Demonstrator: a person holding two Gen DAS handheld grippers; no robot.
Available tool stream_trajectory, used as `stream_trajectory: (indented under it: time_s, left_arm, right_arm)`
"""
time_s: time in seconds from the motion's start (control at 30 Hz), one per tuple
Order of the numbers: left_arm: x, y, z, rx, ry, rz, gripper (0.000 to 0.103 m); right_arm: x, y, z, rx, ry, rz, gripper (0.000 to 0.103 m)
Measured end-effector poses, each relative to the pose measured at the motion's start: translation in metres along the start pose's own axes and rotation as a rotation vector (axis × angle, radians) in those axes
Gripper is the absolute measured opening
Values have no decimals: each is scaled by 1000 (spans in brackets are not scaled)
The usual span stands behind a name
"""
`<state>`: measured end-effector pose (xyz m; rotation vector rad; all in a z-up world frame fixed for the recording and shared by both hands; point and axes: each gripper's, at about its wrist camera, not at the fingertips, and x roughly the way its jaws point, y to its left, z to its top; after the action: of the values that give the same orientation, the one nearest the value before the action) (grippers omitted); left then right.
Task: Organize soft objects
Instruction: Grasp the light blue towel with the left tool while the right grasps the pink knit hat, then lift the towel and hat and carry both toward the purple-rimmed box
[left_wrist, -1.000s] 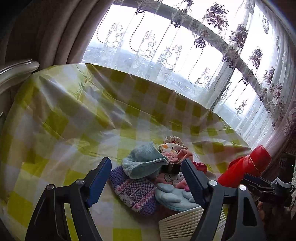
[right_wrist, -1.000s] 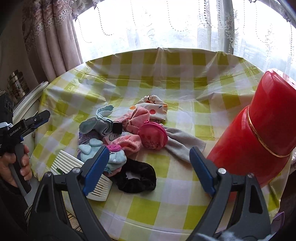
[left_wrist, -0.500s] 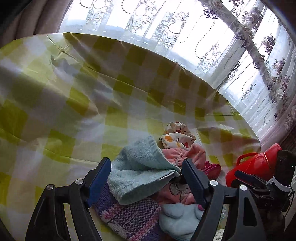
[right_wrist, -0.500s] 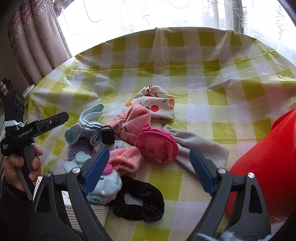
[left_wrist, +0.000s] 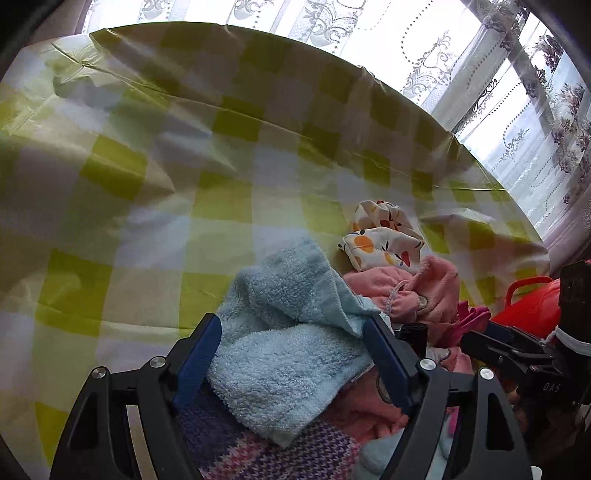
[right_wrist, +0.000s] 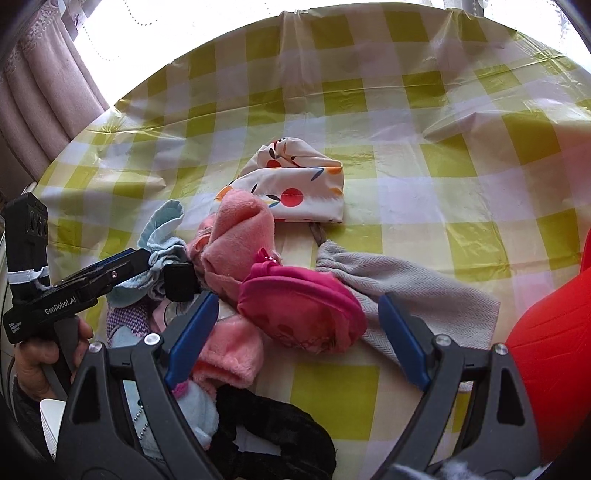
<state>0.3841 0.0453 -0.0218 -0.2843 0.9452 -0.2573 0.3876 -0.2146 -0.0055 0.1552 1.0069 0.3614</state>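
In the left wrist view, the left gripper (left_wrist: 291, 354) fills the bottom of the frame with its jaws spread wide, and a fluffy light-blue terry cloth (left_wrist: 284, 332) sits between its blue pads, bulging up in the lower centre. Whether the pads touch the cloth cannot be told. Under the cloth, at the bottom edge, lies a purple-and-pink knitted piece (left_wrist: 295, 450). Right of centre a fuzzy pink fabric (left_wrist: 413, 291) is heaped, and just above it a white pouch printed with orange fruit (left_wrist: 384, 240). All rest on the yellow-and-white checked plastic tablecloth (left_wrist: 147, 184), which fills the left and upper part of the frame. The right gripper (left_wrist: 517, 354) shows as a dark shape at the right edge.

In the right wrist view, the right gripper (right_wrist: 295, 339) occupies the bottom, jaws spread apart and holding nothing. Between its pads, at lower centre, lies a magenta rounded fabric piece (right_wrist: 299, 314). A grey herringbone cloth (right_wrist: 406, 284) stretches right of it. A black velvet scrunchie (right_wrist: 277, 432) lies at the bottom, a red plastic vessel (right_wrist: 554, 350) at the right edge.
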Motion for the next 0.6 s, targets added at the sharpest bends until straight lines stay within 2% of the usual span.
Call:
stream_trajectory:
  time_s: [0.03, 0.07, 0.1, 0.13, 0.17, 0.2, 0.3, 0.37, 0.6]
  left_arm:
    - [3, 0, -1, 5, 6, 2, 78]
    - [5, -1, -3, 12, 8, 0, 68]
    - [6, -1, -4, 16, 10, -2, 52]
    - [7, -1, -5, 16, 9, 2, 45]
    - [7, -1, -6, 20, 5, 5, 34]
    - [6, -2, -7, 26, 0, 4, 28]
    - [4, -4, -6, 35, -14, 9, 19]
    - [0, -5, -6, 34, -30, 8, 17]
    - [-22, -6, -5, 21, -95, 12, 14]
  right_arm:
    - [3, -1, -1, 1, 3, 2, 89]
    - [4, -1, -2, 2, 2, 3, 86]
    - [5, -1, -3, 0, -2, 2, 77]
    - [6, -1, -3, -3, 0, -4, 72]
    - [6, -1, -4, -5, -2, -4, 72]
    - [6, -1, -4, -9, -5, -3, 72]
    - [3, 0, -6, -24, -19, -15, 71]
    - [-1, 1, -6, -31, -32, -20, 71]
    - [-24, 4, -5, -52, -87, -44, 71]
